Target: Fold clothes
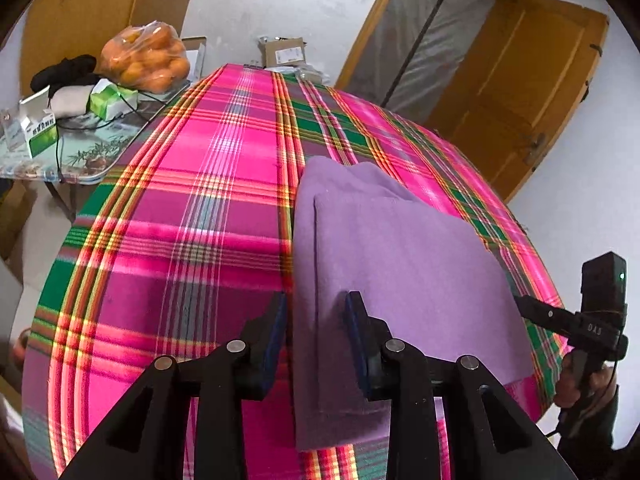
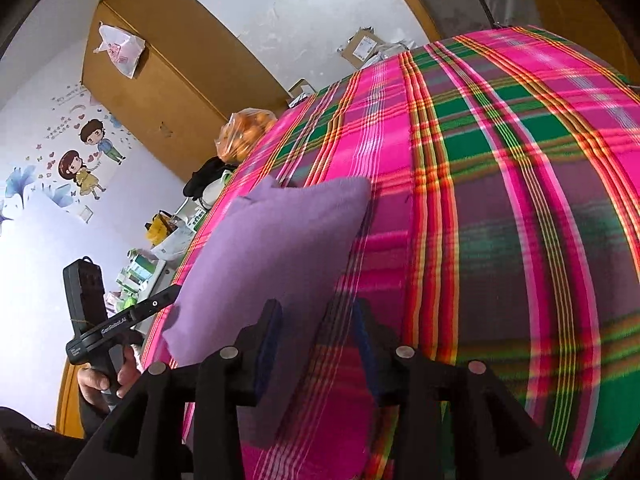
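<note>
Left wrist view: my left gripper point(image 1: 316, 312) spread, straddling purple cloth point(image 1: 392, 264) edge; right gripper point(image 2: 316, 320) spread, released; plaid tablecloth point(image 1: 180, 200) bare leftward.

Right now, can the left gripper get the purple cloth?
Probably yes. The left gripper is open, its fingers straddle the left edge of the purple cloth, and nothing lies between them on the plaid table cover.

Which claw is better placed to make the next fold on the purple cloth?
Probably left: the left claw is open astride the purple cloth's edge. The right claw, also open, sits mostly over the plaid cover.
</note>
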